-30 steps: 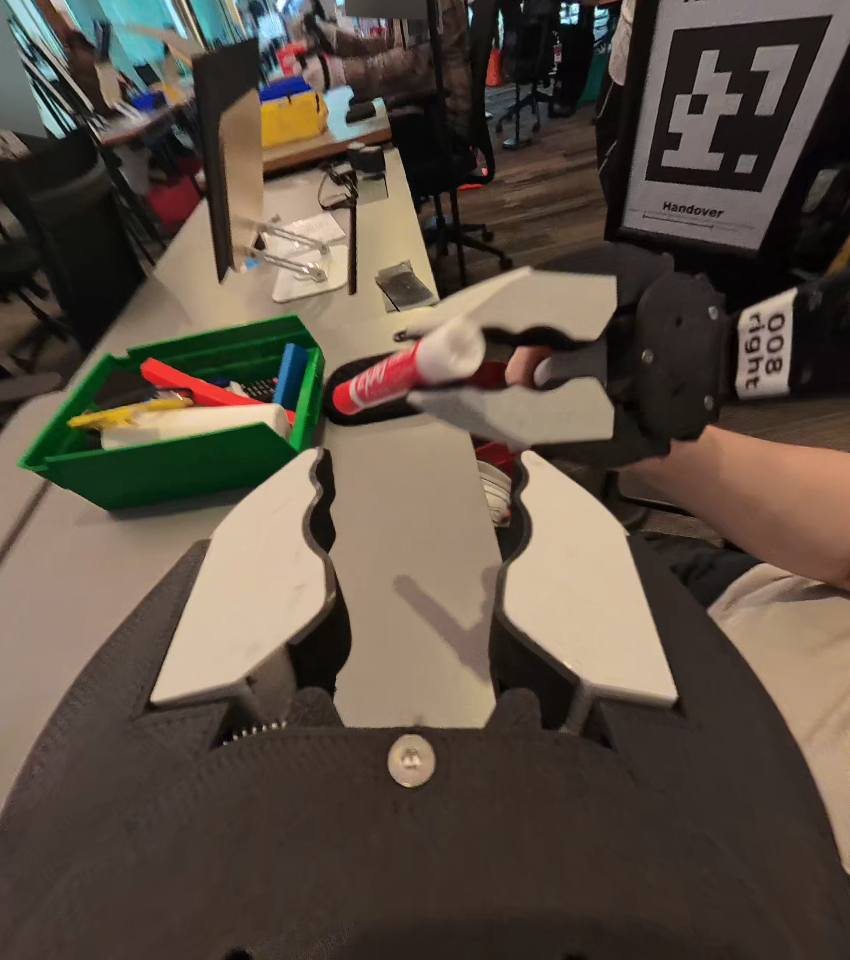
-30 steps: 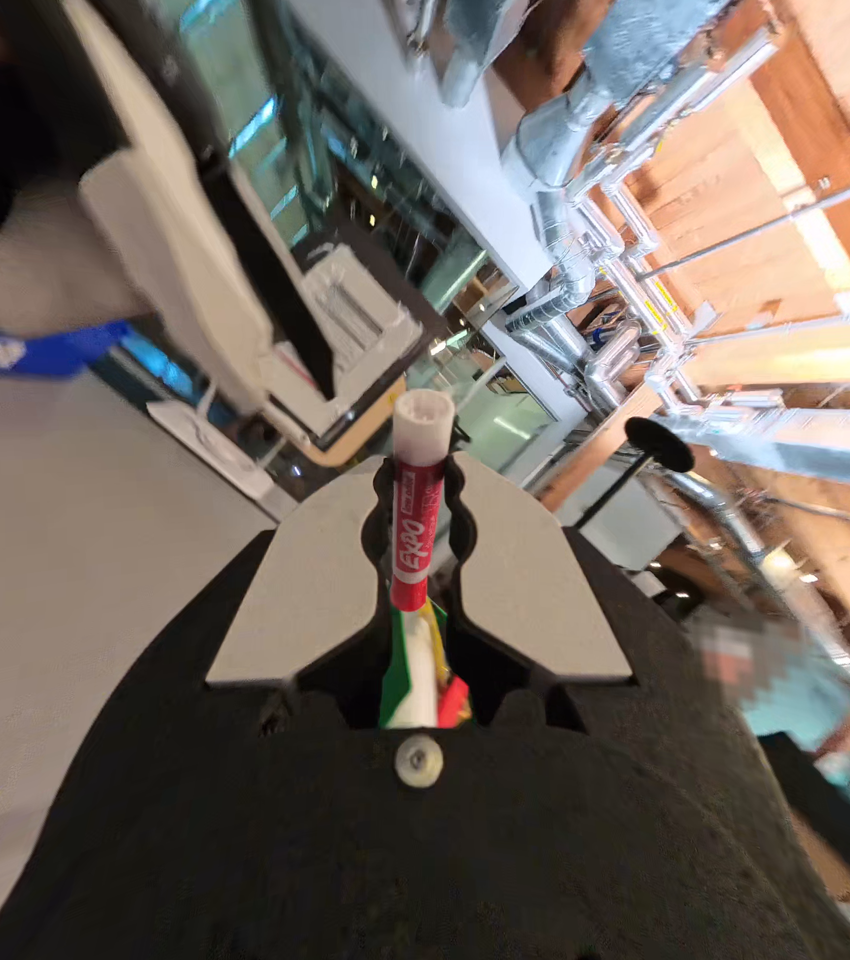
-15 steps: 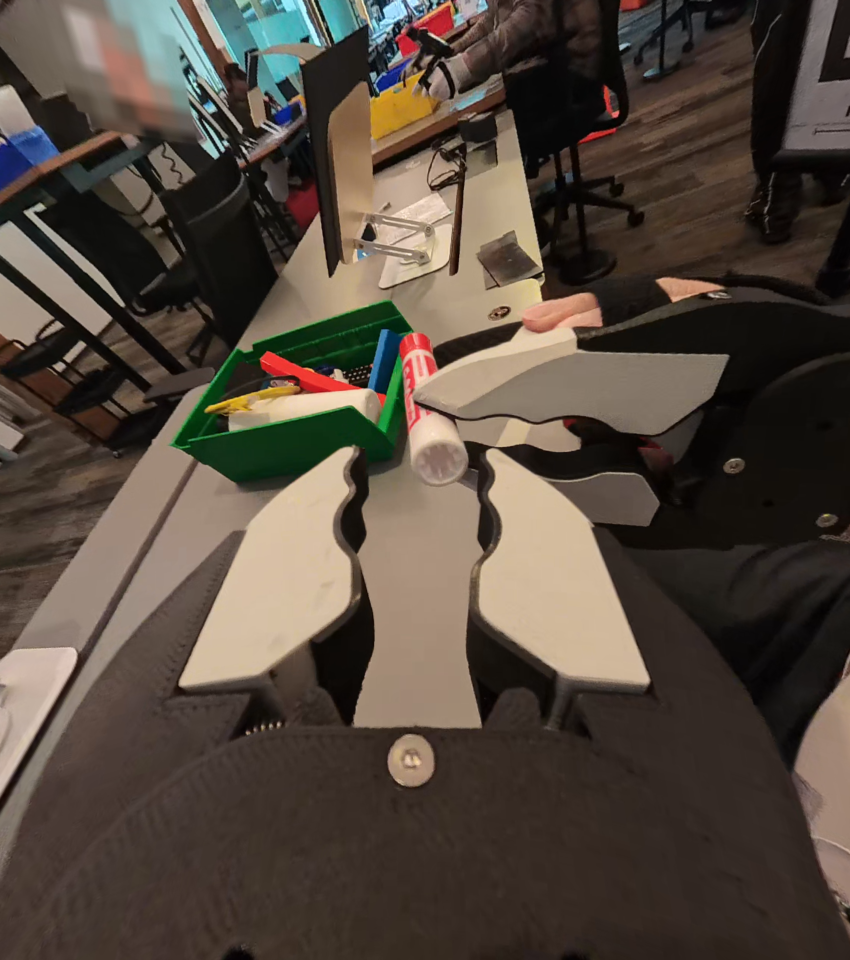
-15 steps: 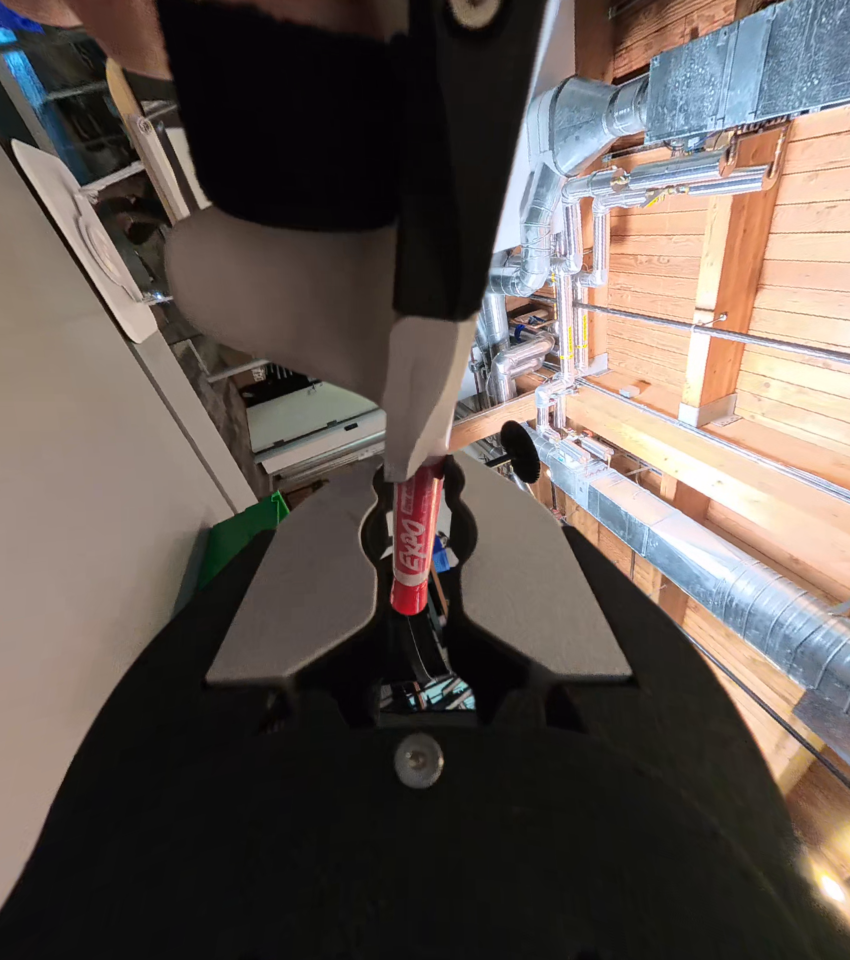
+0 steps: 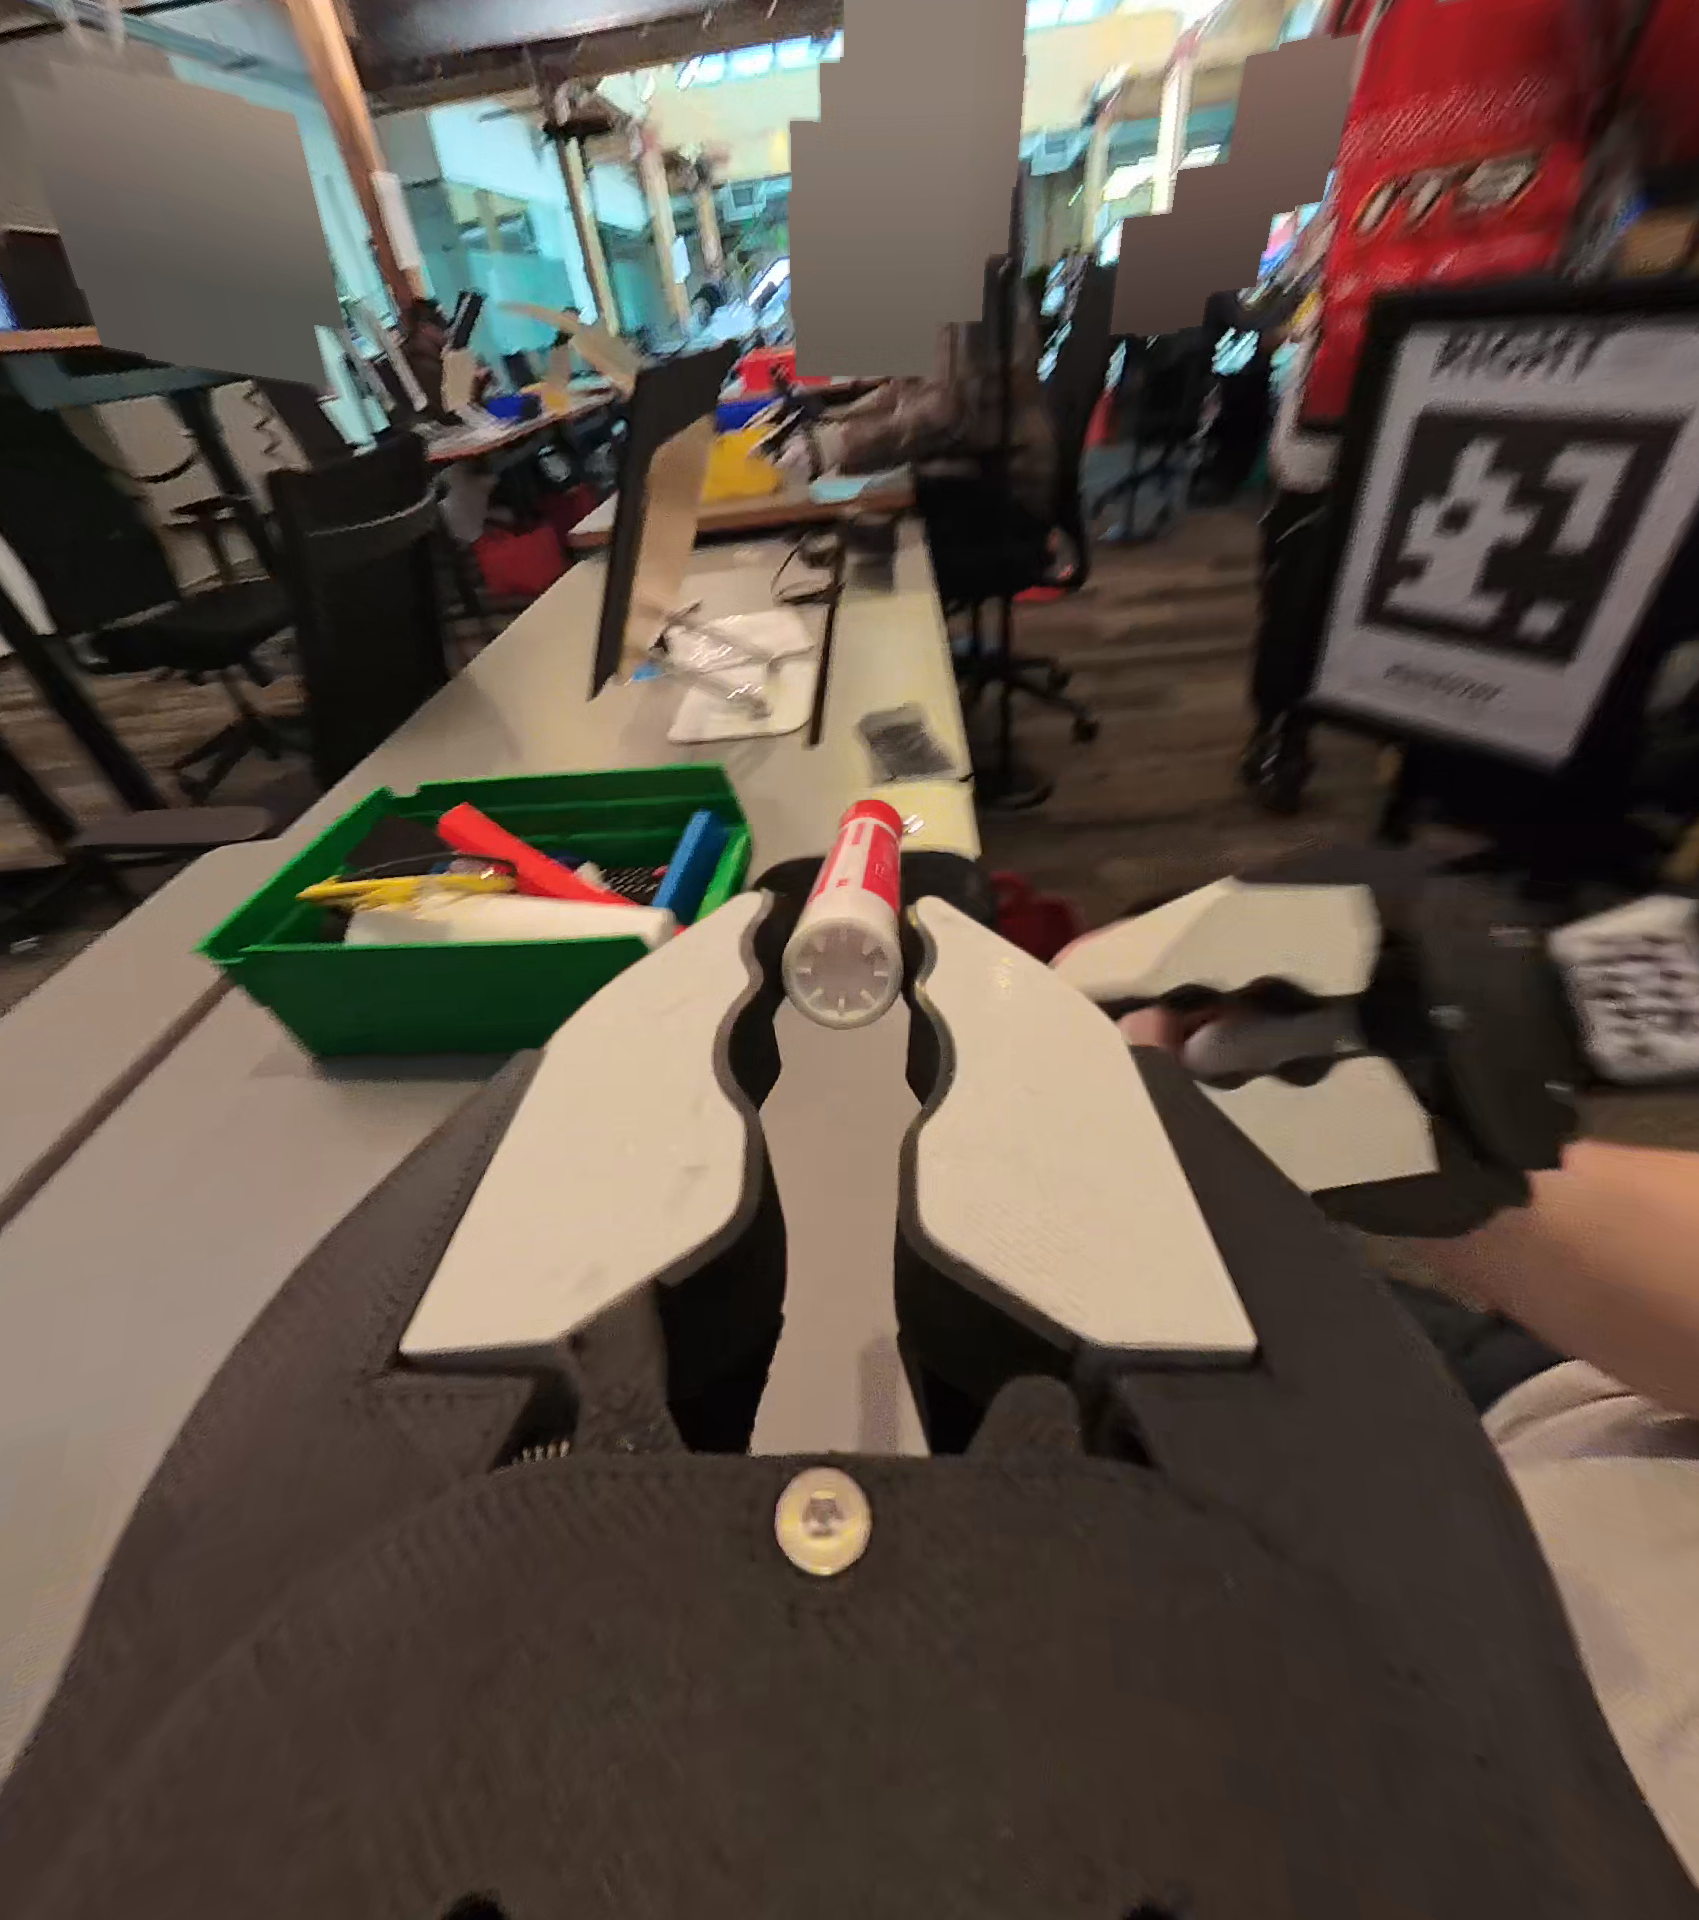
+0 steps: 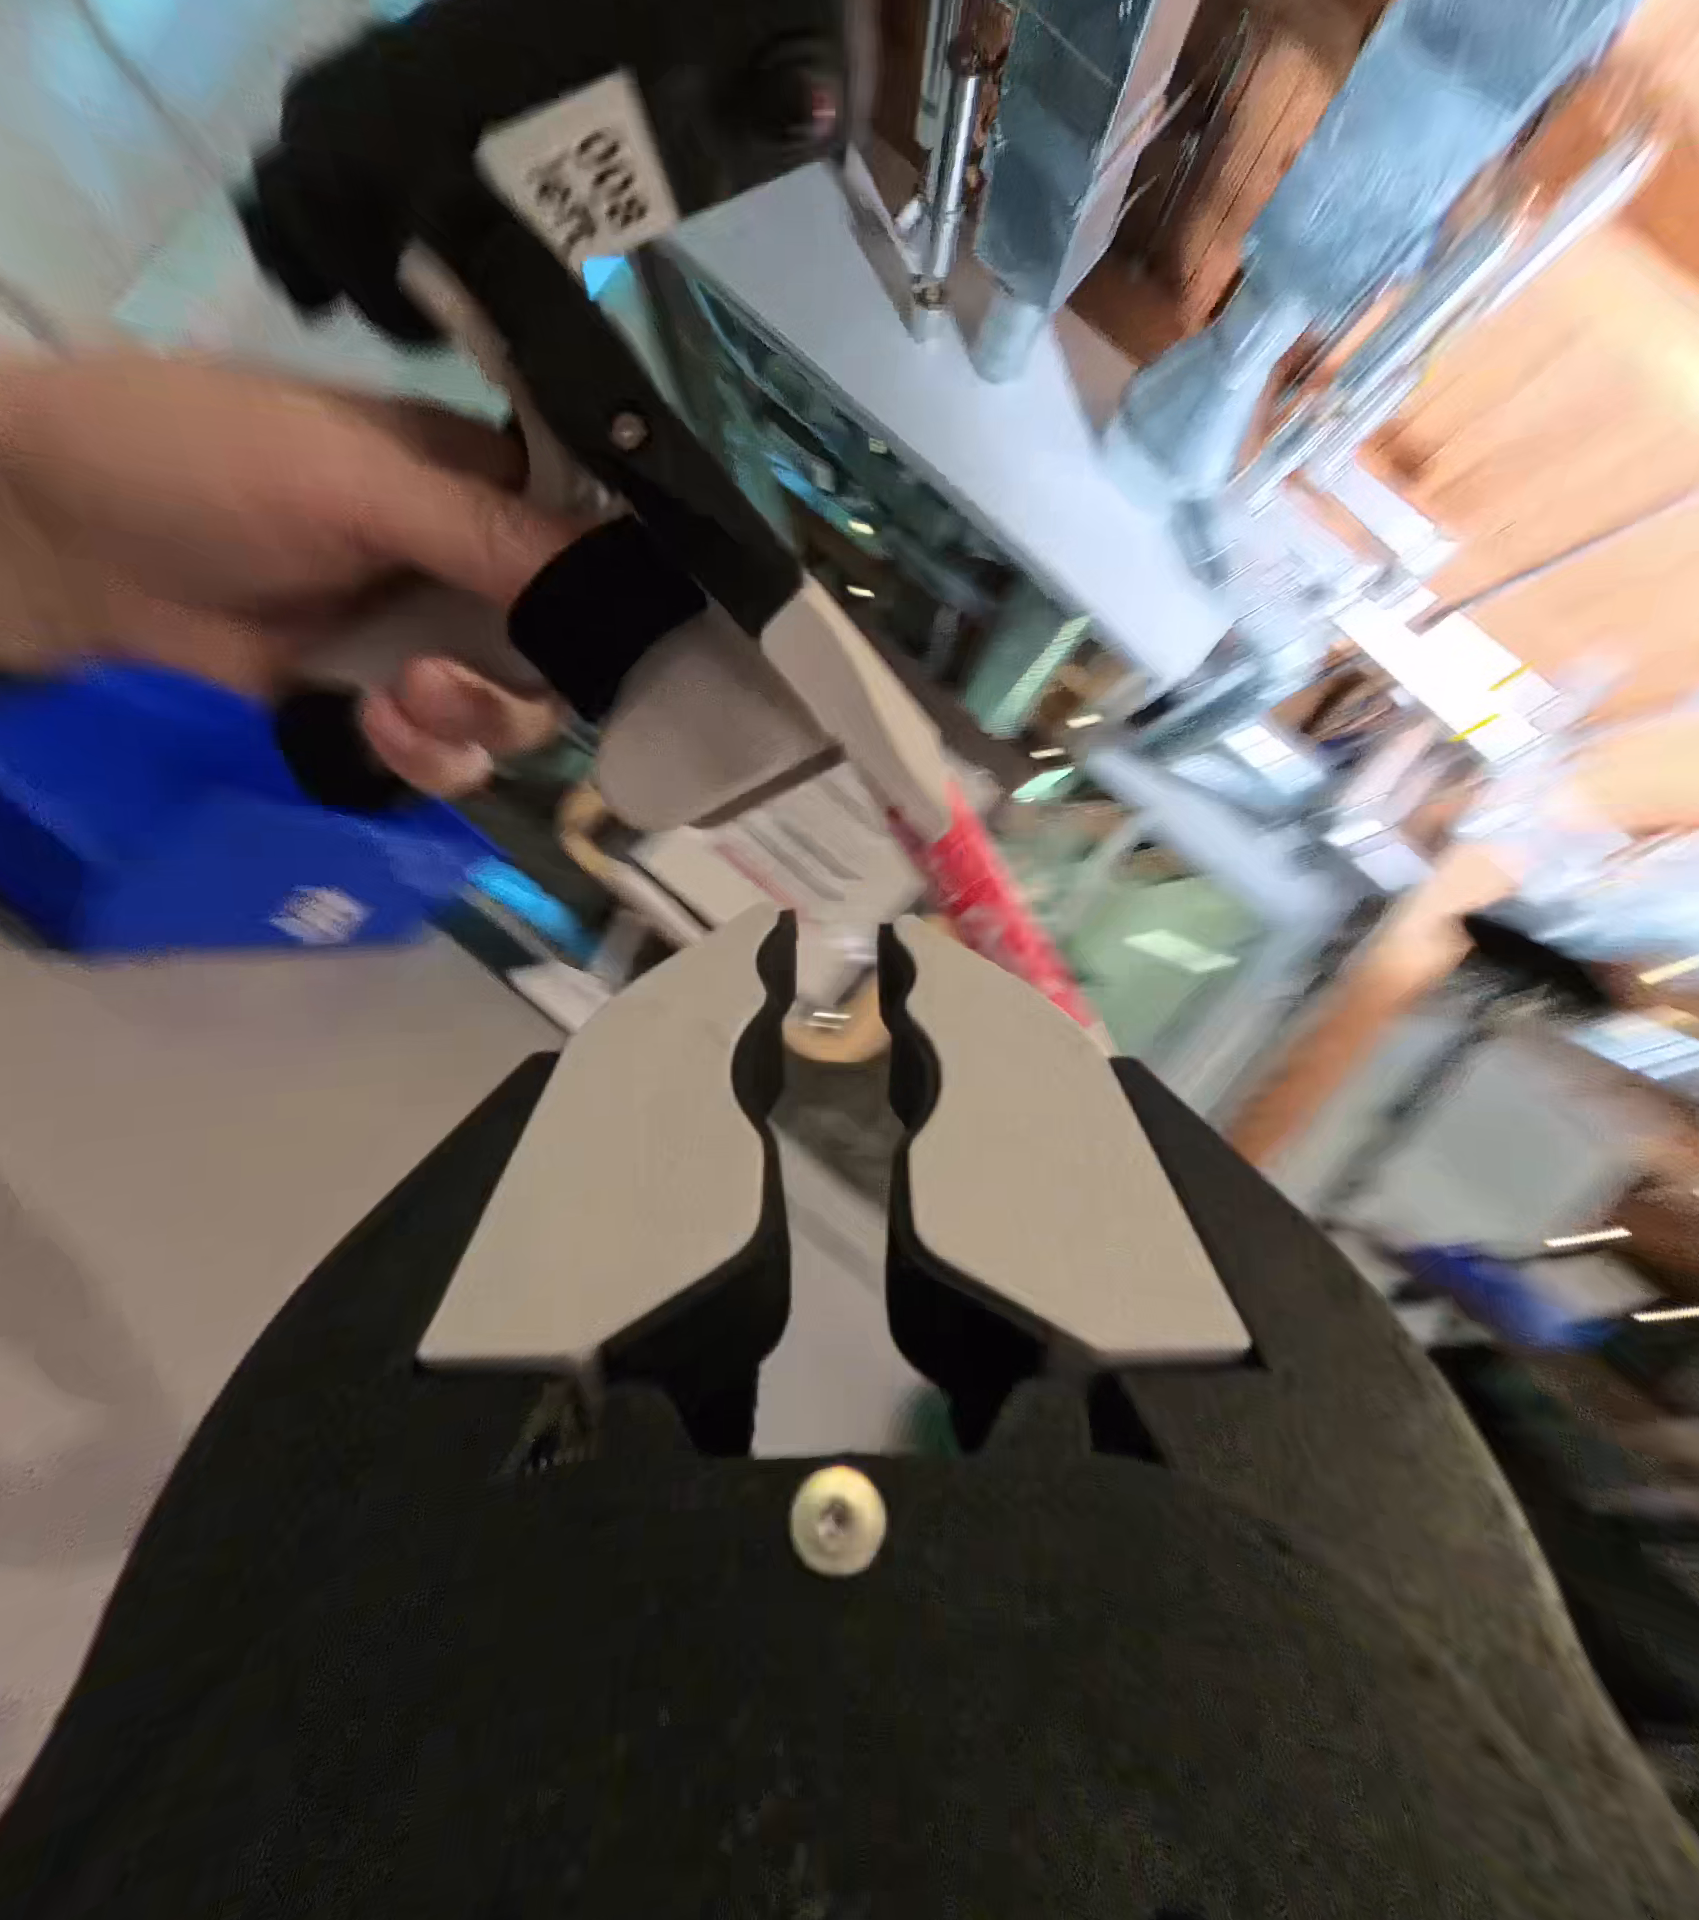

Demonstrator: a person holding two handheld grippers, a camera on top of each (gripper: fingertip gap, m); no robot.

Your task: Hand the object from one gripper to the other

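A red and white marker is clamped between the tips of my left gripper, with its white end pointing back at the camera. My right gripper is off to the right of it, apart from the marker, with its jaws spread and nothing between them. In the blurred right wrist view my right gripper is open and empty. The left gripper's finger and the marker show just beyond its tips.
A green bin with several pens and tools stands on the grey table, left of the marker. A black-and-white marker sign stands at the right beyond the table edge. A blue box lies at the left.
The marker has passed from my right gripper to my left. The left jaws have closed on it; the right jaws have opened and drawn away to the right.
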